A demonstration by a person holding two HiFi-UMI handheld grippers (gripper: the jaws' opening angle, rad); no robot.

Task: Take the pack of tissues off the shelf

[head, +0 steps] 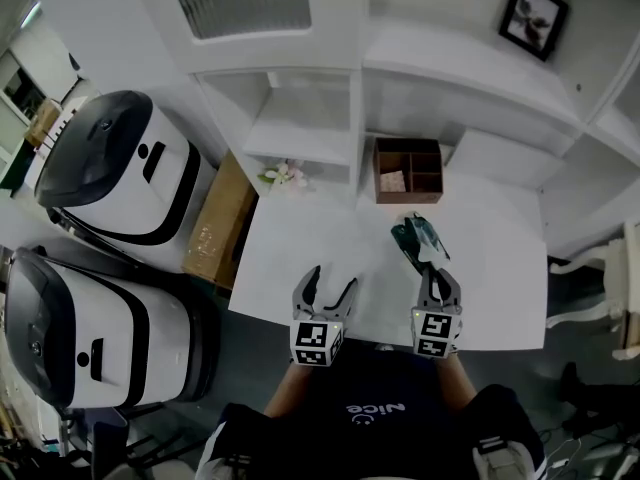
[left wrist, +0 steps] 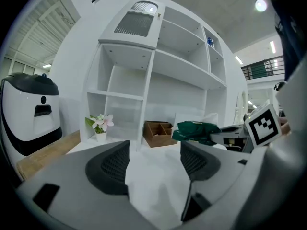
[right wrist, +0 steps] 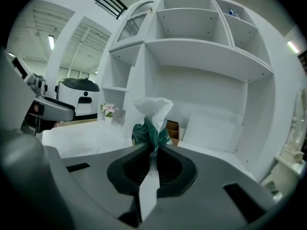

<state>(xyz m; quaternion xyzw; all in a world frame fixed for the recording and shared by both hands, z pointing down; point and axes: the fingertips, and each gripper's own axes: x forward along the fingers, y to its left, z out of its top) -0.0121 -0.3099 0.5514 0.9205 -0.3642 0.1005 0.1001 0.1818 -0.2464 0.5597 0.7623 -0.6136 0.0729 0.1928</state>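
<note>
The pack of tissues (head: 414, 239) is dark green with a white tissue sticking out of it. It hangs over the white table (head: 300, 253), in front of the shelf (head: 300, 128). My right gripper (head: 433, 264) is shut on its near end. In the right gripper view the pack (right wrist: 150, 130) is pinched between the jaws of that gripper (right wrist: 152, 150). My left gripper (head: 329, 282) stands open and empty over the table's front edge. In the left gripper view the pack (left wrist: 195, 131) shows to the right of the open left gripper (left wrist: 154, 159).
A brown wooden organiser box (head: 408, 170) sits at the back of the table. A small pot of flowers (head: 285, 175) stands beside the shelf unit. Left of the table are a cardboard box (head: 215, 223) and two large white machines (head: 115, 173). A framed picture (head: 533, 16) leans on an upper shelf.
</note>
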